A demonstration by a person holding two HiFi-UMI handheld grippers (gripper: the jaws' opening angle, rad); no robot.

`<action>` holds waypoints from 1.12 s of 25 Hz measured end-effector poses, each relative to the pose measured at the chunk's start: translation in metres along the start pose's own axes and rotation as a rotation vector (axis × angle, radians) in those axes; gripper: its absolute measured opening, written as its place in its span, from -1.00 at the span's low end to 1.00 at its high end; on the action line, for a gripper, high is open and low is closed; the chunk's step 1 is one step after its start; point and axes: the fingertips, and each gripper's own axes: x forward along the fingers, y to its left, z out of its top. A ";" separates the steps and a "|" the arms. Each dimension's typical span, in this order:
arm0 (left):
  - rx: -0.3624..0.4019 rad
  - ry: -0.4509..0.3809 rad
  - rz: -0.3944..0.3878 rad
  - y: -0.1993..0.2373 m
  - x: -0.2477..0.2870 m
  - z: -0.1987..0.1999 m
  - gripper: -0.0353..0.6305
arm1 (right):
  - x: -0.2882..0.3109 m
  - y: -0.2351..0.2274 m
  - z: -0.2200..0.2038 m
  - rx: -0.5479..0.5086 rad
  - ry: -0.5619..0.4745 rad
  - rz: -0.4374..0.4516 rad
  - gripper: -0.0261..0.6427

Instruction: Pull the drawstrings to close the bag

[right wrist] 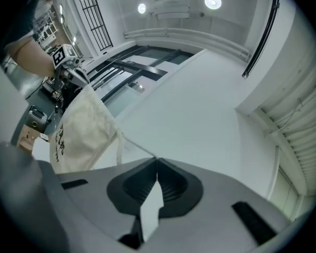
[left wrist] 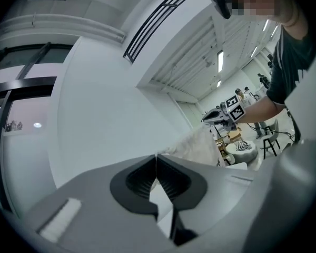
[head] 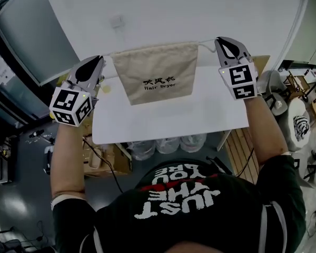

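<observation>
Mid-pull: beige canvas drawstring bag (head: 157, 70) with black print is strung between both grippers at 12 o'clock, mouth only partly gathered.

Left gripper (head: 97, 63) sits at the bag's 9 o'clock, jaws together and pinching the thin white left drawstring (head: 108, 54). Right gripper (head: 222, 42) is at 3 o'clock, jaws together on the right drawstring (right wrist: 138, 146), which runs taut to the bag's corner. The bag hangs by its cords over the white worktop (head: 216, 109). I judge the top isn't cinched yet. Next I'd spread the grippers wider, toward 9 and 3, keeping both pinches so no cord slips. Clear plastic bottles (head: 167, 144) and a brown cardboard box (head: 102, 159) sit at 6 o'clock below the worktop edge. Nothing blocks the pull path.
</observation>
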 end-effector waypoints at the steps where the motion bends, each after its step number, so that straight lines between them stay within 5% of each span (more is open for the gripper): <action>1: 0.004 -0.007 0.003 0.002 0.001 0.006 -0.86 | -0.001 -0.005 0.004 -0.005 -0.006 -0.007 -0.89; 10: 0.016 -0.058 0.023 0.023 0.011 0.057 -0.86 | -0.002 -0.046 0.047 -0.014 -0.051 -0.045 -0.89; 22: -0.092 -0.128 0.033 0.055 0.023 0.098 -0.86 | 0.010 -0.080 0.085 -0.022 -0.059 -0.062 -0.89; 28: -0.056 -0.118 0.055 0.059 0.025 0.109 -0.86 | 0.006 -0.087 0.091 -0.033 -0.058 -0.071 -0.89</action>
